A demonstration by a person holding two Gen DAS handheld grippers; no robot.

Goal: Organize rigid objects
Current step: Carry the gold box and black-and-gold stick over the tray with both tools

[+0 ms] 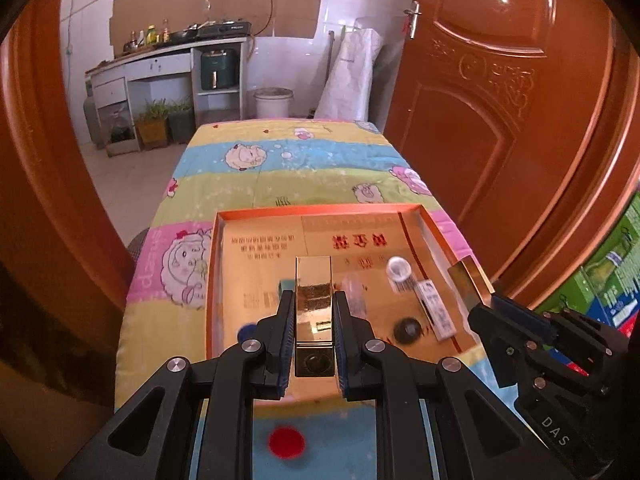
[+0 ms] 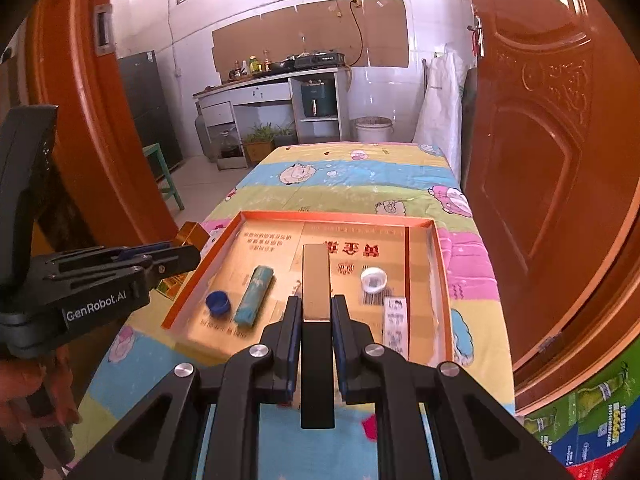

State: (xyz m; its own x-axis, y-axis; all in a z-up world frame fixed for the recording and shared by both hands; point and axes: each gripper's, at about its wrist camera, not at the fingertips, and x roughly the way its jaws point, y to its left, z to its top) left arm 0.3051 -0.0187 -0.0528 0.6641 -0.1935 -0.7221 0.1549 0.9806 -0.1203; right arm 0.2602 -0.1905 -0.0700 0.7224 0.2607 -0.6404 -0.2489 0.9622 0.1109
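Gold box (image 1: 313, 300) clamped between the left gripper (image 1: 313, 308) pads, lower centre of the left wrist view, held over the near edge of the orange tray (image 1: 320, 209). Second gold box (image 2: 317, 292) gripped the same way by the right gripper (image 2: 316, 312), centre-bottom of the right wrist view, long axis pointing away from the camera, its dark near end sticking out toward the lens. Both grippers clenched on their boxes.

Tray sits on the cartoon-print cloth (image 1: 280, 168), mid-frame in both views. Inside it, right wrist view: blue cap (image 2: 218, 303) at lower left, teal cylinder (image 2: 254, 295) just beside it, white ring-shaped cap (image 2: 374, 279) right of centre, small white printed box (image 2: 395, 326) below that near the right wall. Left wrist view also shows a dark round thing (image 1: 408, 330) right of the held box, blurred, can't tell what.

Right gripper body enters the left wrist view at right edge; left gripper shows at left edge of the right wrist view, outside the tray's left wall.

Orange door (image 2: 540, 160) fills the right side. Kitchen counter (image 2: 256, 80) upper centre background.
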